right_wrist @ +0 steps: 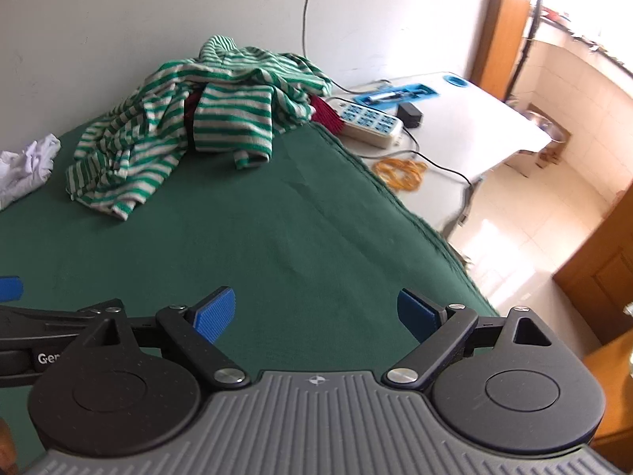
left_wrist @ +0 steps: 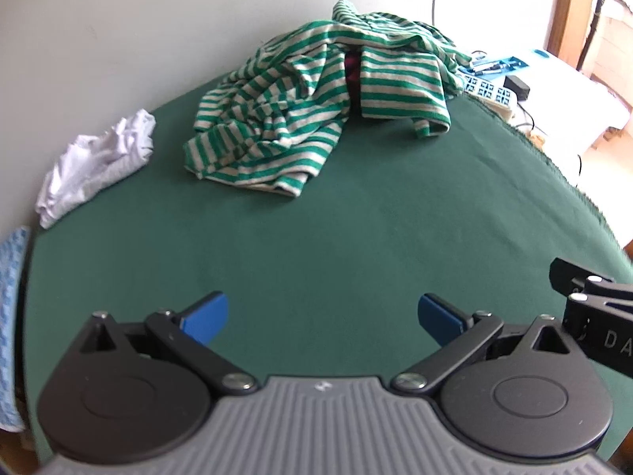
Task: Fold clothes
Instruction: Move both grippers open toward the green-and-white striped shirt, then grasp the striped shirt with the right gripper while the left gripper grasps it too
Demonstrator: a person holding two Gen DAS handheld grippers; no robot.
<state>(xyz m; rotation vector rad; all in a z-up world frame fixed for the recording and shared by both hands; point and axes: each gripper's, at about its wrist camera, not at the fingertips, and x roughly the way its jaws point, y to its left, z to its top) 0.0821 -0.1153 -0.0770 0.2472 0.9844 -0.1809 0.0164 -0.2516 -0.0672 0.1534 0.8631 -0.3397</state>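
While both tools hang over the near part of the green cloth (left_wrist: 316, 237) that covers the table, neither one holds anything: the left gripper (left_wrist: 322, 316) has its blue pads (left_wrist: 205, 316) spread wide over bare cloth, and the right gripper (right_wrist: 316, 312) is spread just as wide, its own blue pads (right_wrist: 215, 314) framing only green fabric. They sit side by side, close together; the right one's black body shows at the right edge of the left wrist view, and a blue tip of the left one shows at the left edge of the right wrist view. Well apart from both, at the far side of the table against the pale wall, lies the green-and-cream striped garment (left_wrist: 300, 111), crumpled in a loose heap with one flap hanging toward the near side. Something dark red (right_wrist: 192, 113) shows from under its folds. To its left, a small bunched white garment (left_wrist: 95, 162) lies at the cloth's left edge. Beyond the right edge of the cloth, a white power strip (right_wrist: 370, 122) and a tangle of orange cord (right_wrist: 399, 172) rest on a white surface
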